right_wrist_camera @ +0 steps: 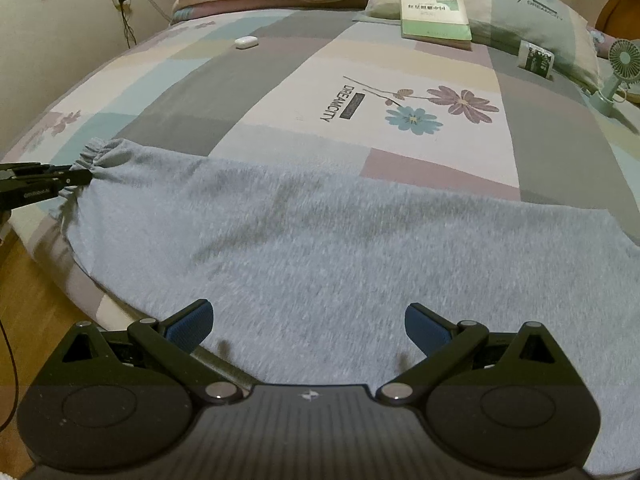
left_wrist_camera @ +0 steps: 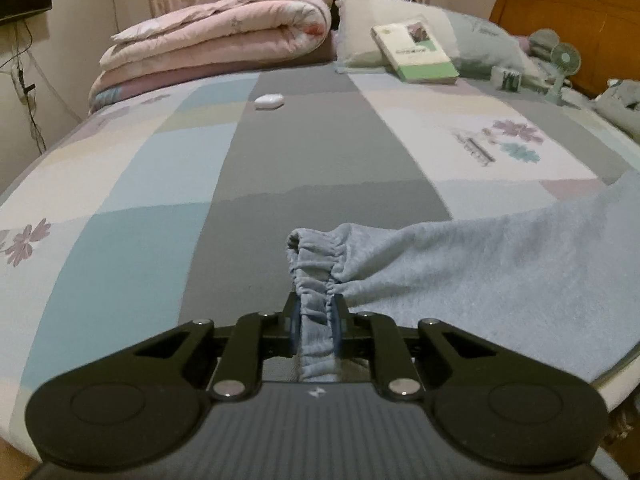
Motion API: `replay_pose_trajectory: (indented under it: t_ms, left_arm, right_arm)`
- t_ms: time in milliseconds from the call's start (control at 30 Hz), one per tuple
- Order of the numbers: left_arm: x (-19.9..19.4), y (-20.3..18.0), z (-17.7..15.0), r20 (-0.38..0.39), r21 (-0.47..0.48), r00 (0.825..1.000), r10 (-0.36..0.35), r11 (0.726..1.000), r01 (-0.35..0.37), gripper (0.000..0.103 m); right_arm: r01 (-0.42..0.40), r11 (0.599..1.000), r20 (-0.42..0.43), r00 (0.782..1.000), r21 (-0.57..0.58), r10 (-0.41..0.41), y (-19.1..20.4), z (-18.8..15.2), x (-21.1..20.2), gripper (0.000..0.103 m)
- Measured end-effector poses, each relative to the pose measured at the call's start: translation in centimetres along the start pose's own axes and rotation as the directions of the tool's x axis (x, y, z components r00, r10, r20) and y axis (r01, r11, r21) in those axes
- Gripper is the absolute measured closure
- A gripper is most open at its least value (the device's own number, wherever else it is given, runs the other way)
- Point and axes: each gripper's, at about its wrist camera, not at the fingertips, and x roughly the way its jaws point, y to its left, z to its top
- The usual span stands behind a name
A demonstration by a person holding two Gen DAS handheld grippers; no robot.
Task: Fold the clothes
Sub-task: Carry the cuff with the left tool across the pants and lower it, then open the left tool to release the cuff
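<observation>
Pale blue fleece garment (right_wrist_camera: pixel 340 248) was spread flat across the bed (right_wrist_camera: pixel 280 92), gathered elastic cuff (left_wrist_camera: pixel 316 264) clamped by left hand-held gripper (left_wrist_camera: pixel 316 320); right hand-held gripper (right_wrist_camera: pixel 308 324) was held wide open, empty, above it.

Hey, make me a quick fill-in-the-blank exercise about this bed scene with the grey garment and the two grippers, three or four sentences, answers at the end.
1. The left gripper is shut on the garment's elastic ____.
2. The right gripper hovers over the grey garment with its jaws ____.
3. The green-and-white book leans on a ____.
4. The small white case lies on the bedsheet's ____ stripe.

Answers: cuff; open; pillow; grey
</observation>
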Motion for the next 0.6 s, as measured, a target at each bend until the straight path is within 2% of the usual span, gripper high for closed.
replay_pose_trajectory:
  t_ms: [100, 300, 367, 400, 467, 533, 600]
  left_arm:
    - [0.5, 0.1, 0.0, -0.008, -0.011, 1.000, 0.004, 1.000, -0.004, 0.087]
    - [-1.2, 0.2, 0.6, 0.008, 0.017, 0.999, 0.032, 0.999, -0.032, 0.068]
    - [-2.3, -0.1, 0.8, 0.032, 0.032, 0.998, 0.057, 0.998, -0.058, 0.053]
    - [-2.9, -0.4, 0.9, 0.046, 0.040, 0.997, 0.065, 0.997, -0.067, 0.051]
    - [-4.0, -1.3, 0.8, 0.064, 0.051, 0.997, 0.045, 0.998, -0.048, 0.047]
    - [-4.8, -2.5, 0.3, 0.066, 0.067, 0.998, -0.015, 0.998, 0.011, 0.044]
    - [-5.2, -4.0, -0.4, 0.051, 0.098, 0.997, -0.066, 0.993, 0.061, 0.044]
  right_arm:
    - [0.007, 1.000, -0.002, 1.000, -0.011, -0.007, 0.0, 0.0, 0.0, 0.000]
    - [-0.003, 0.998, 0.013, 1.000, -0.067, 0.004, -0.4, -0.3, -0.6, 0.000]
    - [-0.035, 0.993, 0.029, 0.999, -0.113, 0.039, -0.4, -0.7, -1.0, 0.000]
    - [-0.051, 0.989, 0.037, 0.998, -0.137, 0.057, -0.4, -0.9, -1.3, 0.002]
    - [-0.086, 0.976, 0.032, 0.995, -0.201, 0.094, 0.1, -1.5, -1.4, 0.017]
    - [-0.122, 0.955, 0.018, 0.991, -0.270, 0.132, 0.6, -2.1, -1.5, 0.042]
    - [-0.149, 0.936, -0.005, 0.988, -0.319, 0.156, 1.3, -2.6, -1.3, 0.055]
